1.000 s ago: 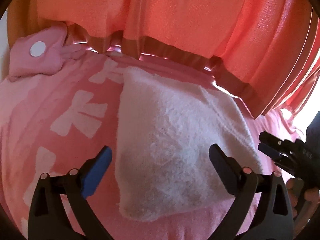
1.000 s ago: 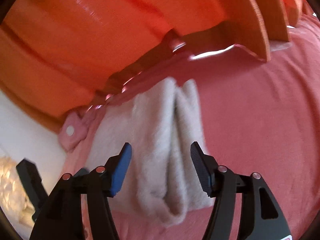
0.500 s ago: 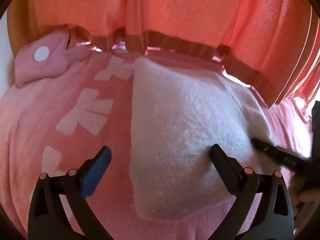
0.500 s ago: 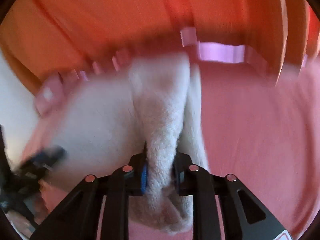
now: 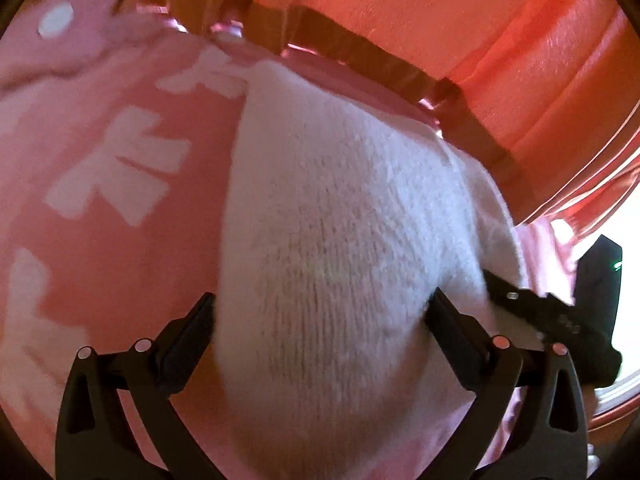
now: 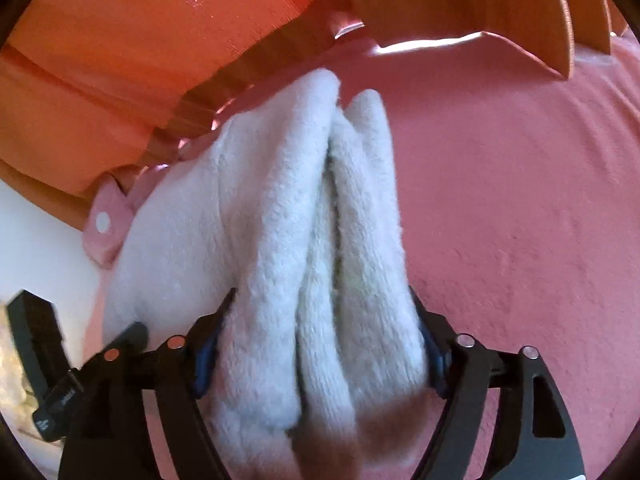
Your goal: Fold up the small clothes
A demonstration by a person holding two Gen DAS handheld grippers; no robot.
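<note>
**A:** On the pink bedspread (image 5: 120,264), where exactly is the cloth, and what have you got of it?

**B:** It's a white fleecy garment (image 5: 332,240), already doubled into layers, lying mid-bed with its far end at twelve o'clock, close under the orange curtain (image 6: 140,60). My right gripper (image 6: 320,340) has its jaws spread fairly wide around the bunched layers; the pads touch the fleece on both sides, but I'd judge that a loose hold, not a firm pinch. My left gripper (image 5: 320,312) straddles the near edge, jaws wide, fleece bulging between them. Whether either is truly bearing on the cloth I cannot tell for certain.

**A:** So how do you do this fold well?

**B:** I reckon both sets of jaws should close on all layers at once, near the corners, then lift together and carry level, so the stack doesn't slide apart. Fleece is thick and springy; a shallow bite would likely lose the inner layer.

**A:** Room to move?

**B:** From the right wrist, open bedspread runs from one to five o'clock, so that's the free side. Eleven to one is crowded by the curtain hem. At nine to ten sits a small pink item with a white dot (image 6: 102,222), near the bed's edge, so I'd avoid swinging that way.
</note>
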